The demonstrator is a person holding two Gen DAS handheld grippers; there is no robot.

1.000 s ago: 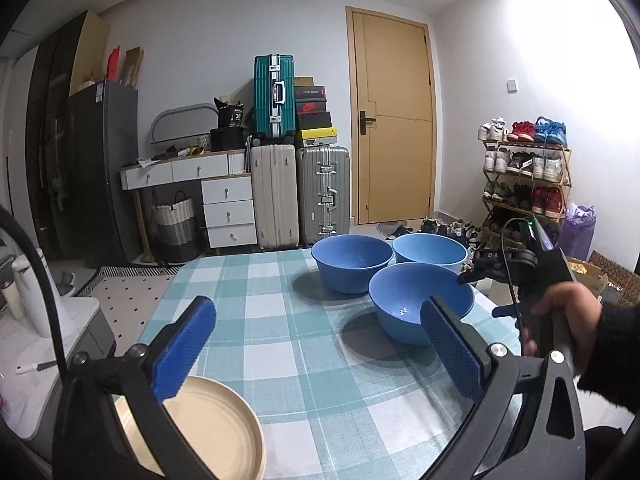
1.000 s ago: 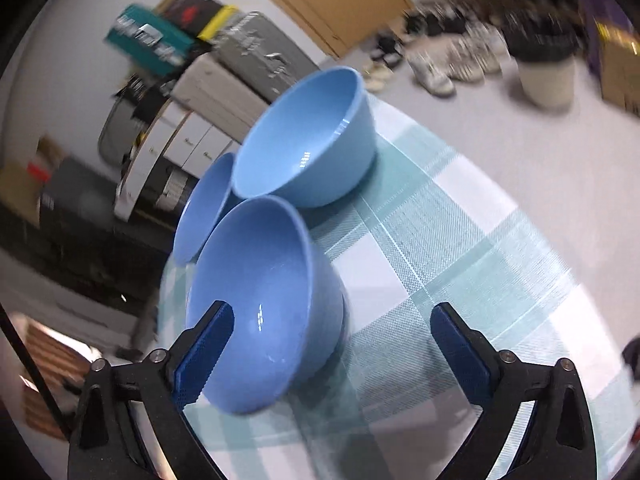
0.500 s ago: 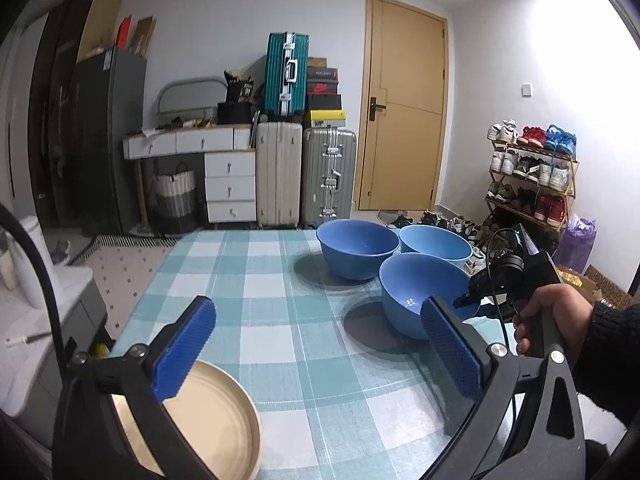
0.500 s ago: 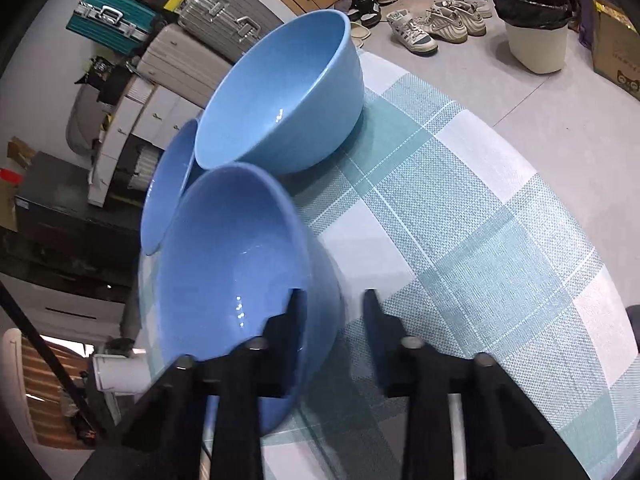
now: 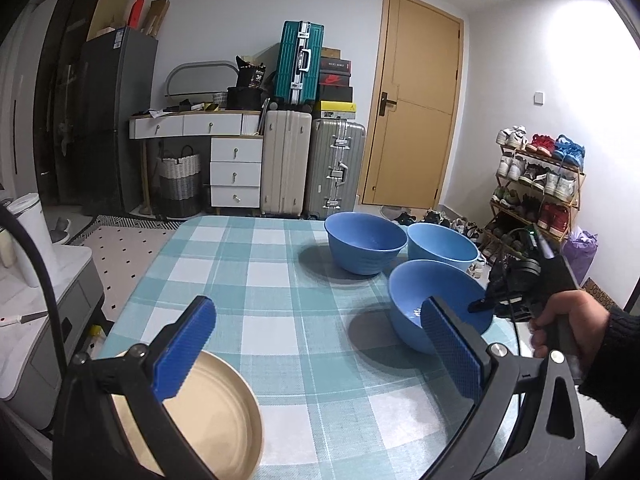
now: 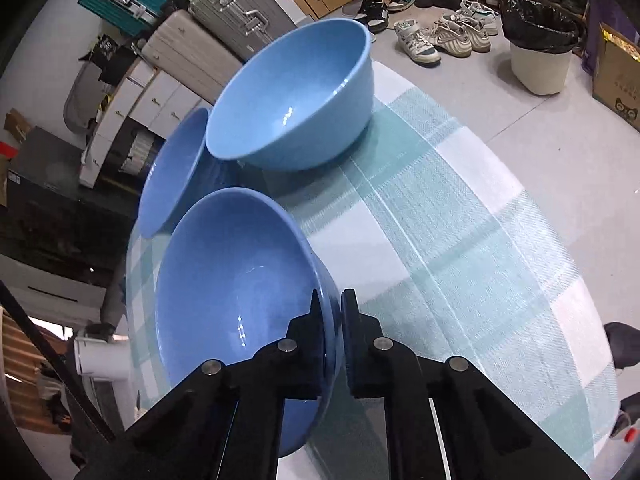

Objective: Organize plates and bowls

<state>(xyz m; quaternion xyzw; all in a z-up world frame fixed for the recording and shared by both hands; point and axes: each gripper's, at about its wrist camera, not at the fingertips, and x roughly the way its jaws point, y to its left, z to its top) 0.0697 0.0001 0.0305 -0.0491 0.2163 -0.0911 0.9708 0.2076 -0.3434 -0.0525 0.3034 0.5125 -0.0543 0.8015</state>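
Three blue bowls stand on the checked tablecloth [image 5: 280,320]. My right gripper [image 6: 332,312] is shut on the rim of the nearest blue bowl [image 6: 236,300], one pad inside and one outside. In the left wrist view that same bowl [image 5: 432,300] sits at the right with the right gripper [image 5: 484,304] on its rim, held by a hand [image 5: 568,320]. Two more bowls [image 5: 364,240] [image 5: 444,244] stand behind it. My left gripper [image 5: 316,348] is open above the table's near part, and a cream plate [image 5: 216,416] lies under its left finger.
The round table's edge [image 6: 560,240] curves close on the right; beyond it are shoes and a white bin [image 6: 540,52]. A shoe rack [image 5: 540,184], suitcases [image 5: 312,168], a drawer unit [image 5: 236,172] and a door [image 5: 416,112] stand at the back.
My right gripper went from wide open to shut on the near bowl's rim. The left gripper's view drifted and rolled slightly; the bowls and plate stayed in place.
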